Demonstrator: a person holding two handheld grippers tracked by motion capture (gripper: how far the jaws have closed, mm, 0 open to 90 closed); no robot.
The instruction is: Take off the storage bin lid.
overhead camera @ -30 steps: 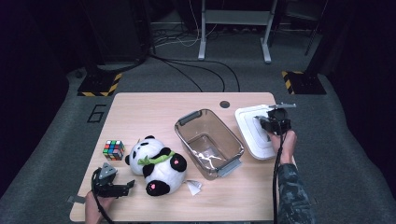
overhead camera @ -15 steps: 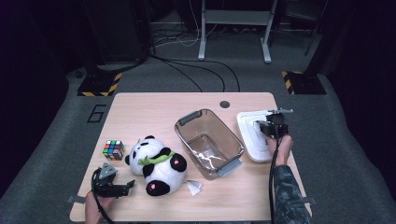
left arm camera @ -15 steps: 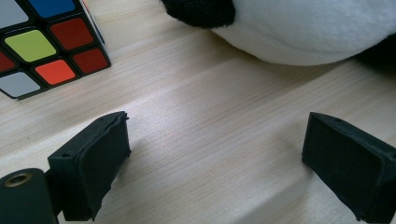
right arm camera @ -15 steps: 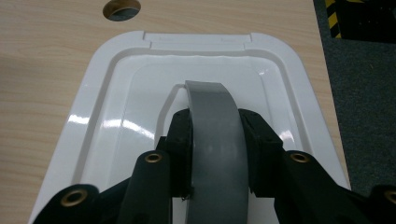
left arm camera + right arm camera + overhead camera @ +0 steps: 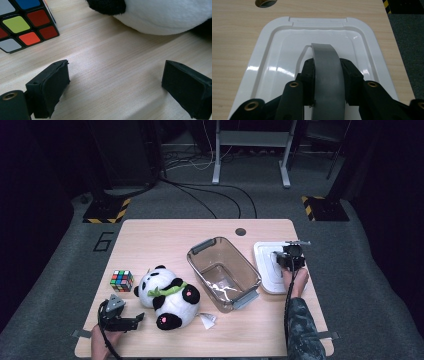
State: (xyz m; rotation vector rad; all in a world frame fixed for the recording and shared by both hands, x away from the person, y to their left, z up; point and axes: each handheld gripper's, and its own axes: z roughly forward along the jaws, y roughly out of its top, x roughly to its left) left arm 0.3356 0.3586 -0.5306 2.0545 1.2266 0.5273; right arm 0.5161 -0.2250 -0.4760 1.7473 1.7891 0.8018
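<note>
The white lid (image 5: pixel 317 57) lies flat near the table's right edge, and the right gripper (image 5: pixel 327 85) has its jaws clenched on the grey handle (image 5: pixel 325 70) that arches up from the lid's middle. It looks like thin, stiff, glossy plastic: light to lift, I'd judge, but slippery anywhere except that handle, which seems the right place to hold, since the rim sits flush to the wood. Just left of it stands the clear bin (image 5: pixel 224 272), open and set at an angle, with grey latches at its ends; presumably the lid belongs there. Further toward the front left corner lie a plush panda (image 5: pixel 167 296) and a colour cube (image 5: pixel 122 280), well clear. The left gripper (image 5: pixel 122 317) rests at the front left corner, jaws released over bare wood. The bin's near wall is the main obstacle.
</note>
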